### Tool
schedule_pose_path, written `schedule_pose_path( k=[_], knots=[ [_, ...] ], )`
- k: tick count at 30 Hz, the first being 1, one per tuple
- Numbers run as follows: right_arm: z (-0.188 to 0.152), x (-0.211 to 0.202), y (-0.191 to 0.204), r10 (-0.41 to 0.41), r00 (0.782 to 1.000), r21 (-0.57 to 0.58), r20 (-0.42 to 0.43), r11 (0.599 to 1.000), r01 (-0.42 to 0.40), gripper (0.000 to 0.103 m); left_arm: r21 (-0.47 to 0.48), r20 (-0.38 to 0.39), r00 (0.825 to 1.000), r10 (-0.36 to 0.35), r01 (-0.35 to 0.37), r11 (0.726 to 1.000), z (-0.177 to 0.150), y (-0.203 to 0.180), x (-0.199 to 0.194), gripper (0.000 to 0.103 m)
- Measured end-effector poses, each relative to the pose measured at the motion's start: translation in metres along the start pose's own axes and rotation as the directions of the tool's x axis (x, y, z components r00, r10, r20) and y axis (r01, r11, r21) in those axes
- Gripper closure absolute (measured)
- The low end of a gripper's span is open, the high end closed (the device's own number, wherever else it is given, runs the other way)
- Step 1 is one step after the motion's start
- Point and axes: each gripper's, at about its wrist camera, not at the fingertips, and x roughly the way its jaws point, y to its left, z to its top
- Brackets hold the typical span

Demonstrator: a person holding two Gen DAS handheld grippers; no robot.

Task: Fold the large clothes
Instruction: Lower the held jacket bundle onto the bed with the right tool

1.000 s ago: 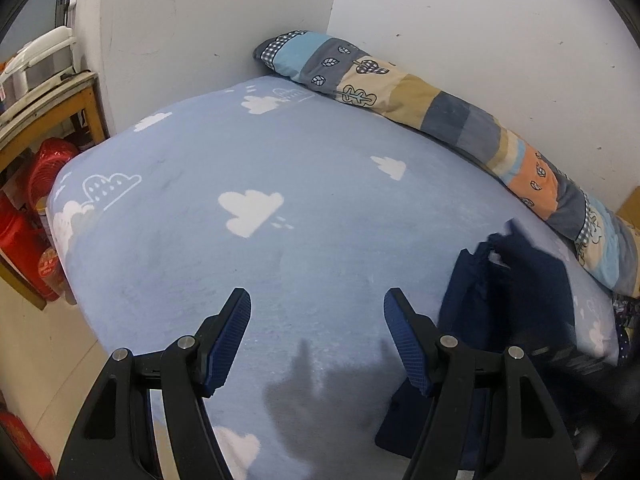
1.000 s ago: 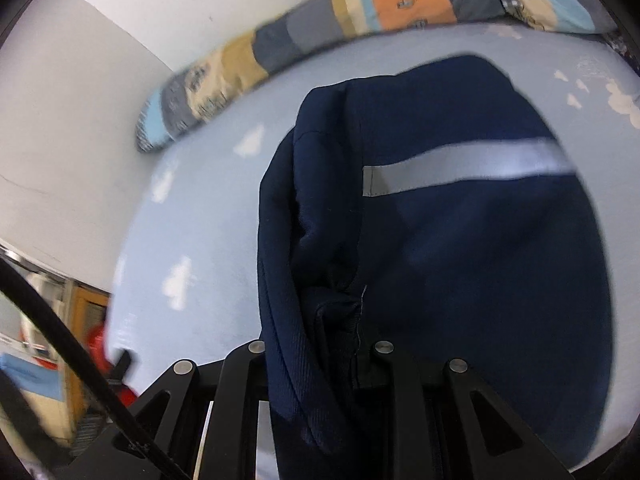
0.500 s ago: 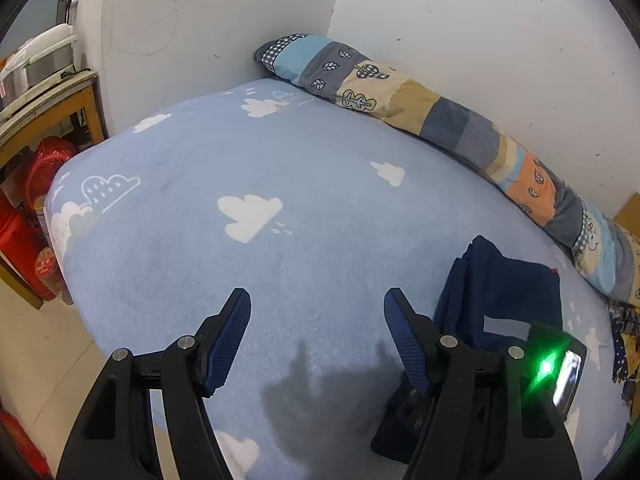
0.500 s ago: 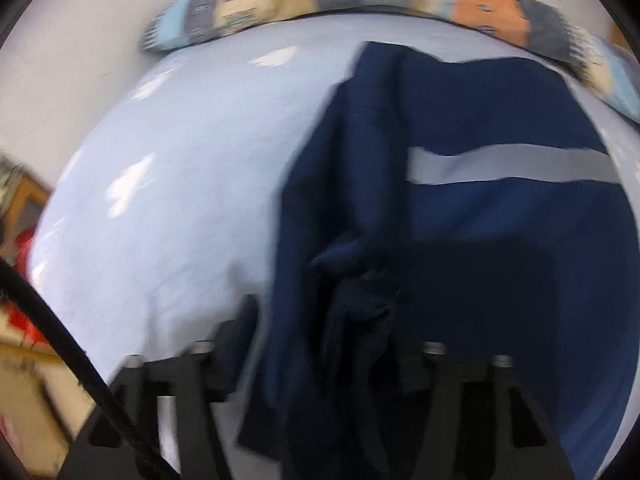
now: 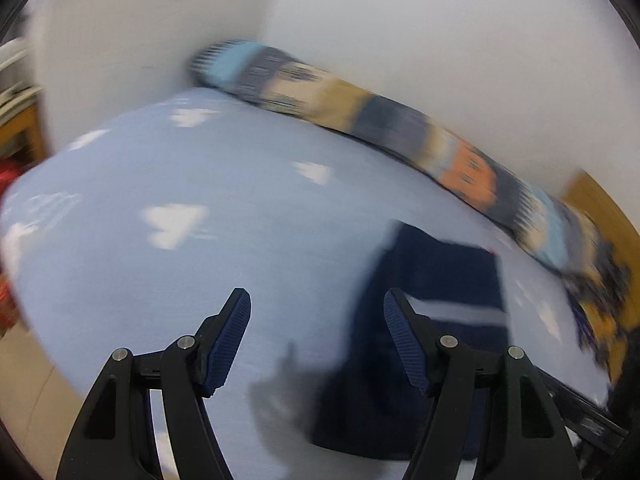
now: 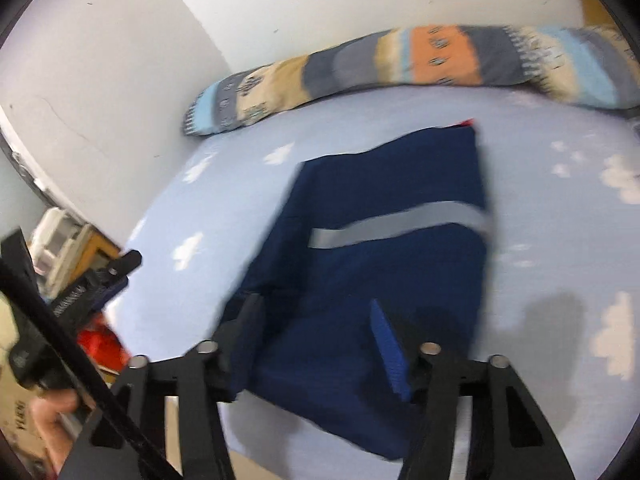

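A navy garment with a grey reflective stripe lies folded flat on the light blue cloud-print bed. My right gripper is open and empty, just above the garment's near edge. In the left wrist view the garment lies to the right on the bed. My left gripper is open and empty over the bed, with its right finger in front of the garment's left side. Both views are blurred by motion.
A long patchwork bolster lies along the white back wall, also seen in the left wrist view. A wooden shelf and red items stand off the bed's left side. A hand holding the left gripper shows at the left.
My right gripper has opened and let go of the navy garment, which now lies flat on the bed, and has pulled back. My left gripper has swung right toward the garment.
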Motion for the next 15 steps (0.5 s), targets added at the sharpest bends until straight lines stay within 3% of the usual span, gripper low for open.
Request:
schedule_pose_path(
  k=[1, 2, 5, 7, 9, 12, 14, 15],
  knots=[
    [-0.006, -0.004, -0.009, -0.025, 1.0, -0.018, -0.007, 1.0, 0.025, 0.07, 0.022, -0.031, 0.997, -0.065, 0.066, 0.998, -0.004, -0.012, 0.005, 0.035],
    [-0.012, -0.006, -0.013, -0.051, 0.999, -0.029, -0.014, 0.998, 0.05, 0.071, 0.041, -0.067, 0.989, -0.133, 0.136, 0.99, -0.01, -0.024, 0.011, 0.035],
    [-0.042, -0.011, -0.015, -0.08, 0.996, -0.051, -0.035, 0.996, 0.078, 0.079, 0.1, -0.141, 0.967, -0.213, 0.228, 0.969, -0.023, -0.052, 0.025, 0.035],
    [-0.052, -0.008, -0.017, -0.074, 0.996, -0.042, -0.049, 0.997, 0.072, 0.079, 0.181, -0.133, 0.978, -0.159, 0.181, 0.967, -0.028, -0.064, 0.03, 0.035],
    [-0.058, -0.009, -0.015, -0.068, 0.996, -0.052, -0.05, 0.997, 0.066, 0.079, 0.193, -0.144, 0.982, -0.119, 0.146, 0.97, -0.029, -0.06, 0.039, 0.035],
    [-0.063, 0.001, 0.001, -0.05, 0.998, -0.135, -0.037, 0.99, 0.045, 0.079, 0.126, -0.262, 0.951, -0.163, 0.201, 0.972, -0.036, -0.044, 0.065, 0.035],
    [-0.07, 0.009, 0.007, -0.05, 0.998, -0.197, -0.047, 0.98, 0.04, 0.079, 0.172, -0.304, 0.949, -0.084, 0.141, 0.975, -0.046, -0.04, 0.08, 0.035],
    [-0.074, 0.014, 0.008, -0.066, 0.996, -0.211, -0.059, 0.976, 0.052, 0.083, 0.207, -0.334, 0.943, -0.01, 0.083, 0.975, -0.052, -0.035, 0.091, 0.035]
  ],
)
